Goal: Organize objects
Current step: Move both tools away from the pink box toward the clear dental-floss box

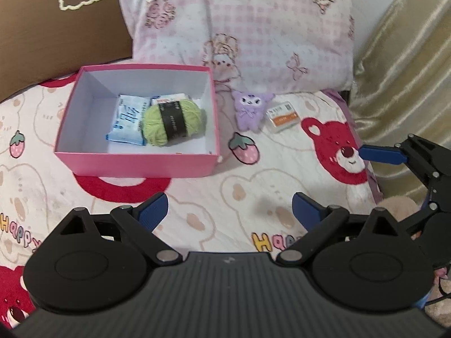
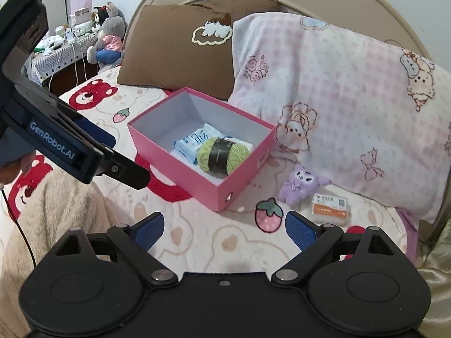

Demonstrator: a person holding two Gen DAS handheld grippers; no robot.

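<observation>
Bedspread [image 1: 253,174] printed with bears, left gripper [image 1: 229,211] spread wide and empty, pink box [image 1: 135,163] set mid-bed holding blue packets [image 1: 126,121] and green yarn [image 1: 173,122], purple plush [image 1: 251,109] and card pack [image 1: 283,117] laid beside it toward the pillow edge, right gripper [image 2: 225,229] likewise released.

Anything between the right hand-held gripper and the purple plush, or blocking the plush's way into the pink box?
Nothing visible. Right hand-held gripper, open and empty, has only bare bedspread before the purple plush. Pink box is lidless beside it; yarn leaves room.
</observation>
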